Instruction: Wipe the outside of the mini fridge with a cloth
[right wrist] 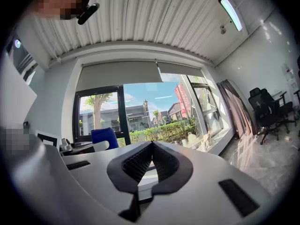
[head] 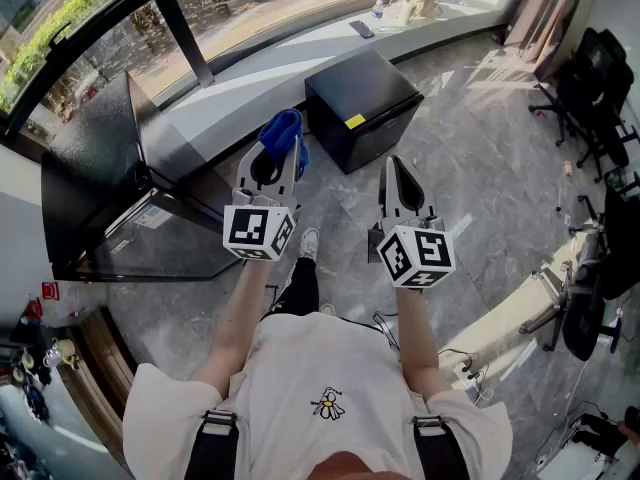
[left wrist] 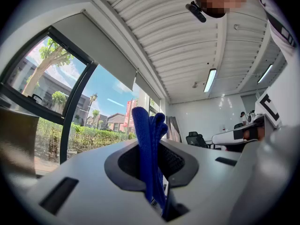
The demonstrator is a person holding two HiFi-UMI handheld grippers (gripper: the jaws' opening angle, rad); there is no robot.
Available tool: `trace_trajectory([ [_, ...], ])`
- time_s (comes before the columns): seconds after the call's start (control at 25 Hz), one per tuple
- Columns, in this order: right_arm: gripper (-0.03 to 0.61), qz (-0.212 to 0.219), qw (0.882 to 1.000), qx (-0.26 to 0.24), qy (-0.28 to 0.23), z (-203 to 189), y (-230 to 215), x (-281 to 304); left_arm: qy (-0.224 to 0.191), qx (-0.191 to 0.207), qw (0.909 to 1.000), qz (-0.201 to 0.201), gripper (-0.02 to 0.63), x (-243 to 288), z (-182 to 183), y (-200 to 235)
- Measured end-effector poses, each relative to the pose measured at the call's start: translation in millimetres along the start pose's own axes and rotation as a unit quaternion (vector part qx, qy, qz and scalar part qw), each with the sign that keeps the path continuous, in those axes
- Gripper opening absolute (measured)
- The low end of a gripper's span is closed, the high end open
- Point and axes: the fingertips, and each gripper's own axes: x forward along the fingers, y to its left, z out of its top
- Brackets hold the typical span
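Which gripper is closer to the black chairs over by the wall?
Right. The right gripper is on the same side as the black chairs, which stand off to its right. The left gripper, shut on the blue cloth, is farther left.

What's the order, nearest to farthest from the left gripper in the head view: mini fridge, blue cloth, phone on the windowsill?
1. blue cloth: clamped in the left gripper's jaws.
2. mini fridge: on the floor ahead, to the right.
3. phone: on the windowsill, beyond the fridge.
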Motion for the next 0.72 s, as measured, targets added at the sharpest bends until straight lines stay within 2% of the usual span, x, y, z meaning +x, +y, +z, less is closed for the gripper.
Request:
trace_trajectory([
  [0.48,0.011,-0.03,0.999,0.009,0.007,3.5,-41.3,194.2,0.04,-0.007,0.9992,-0.007,0.058,158.2,-47.5,116.1],
  [0.72,0.011,-0.036,0.999,0.016,0.025,-4.2,-74.5,242.7,0.05,-0.013,0.9986,-0.008,0.058,206.9,-67.2,132.7],
])
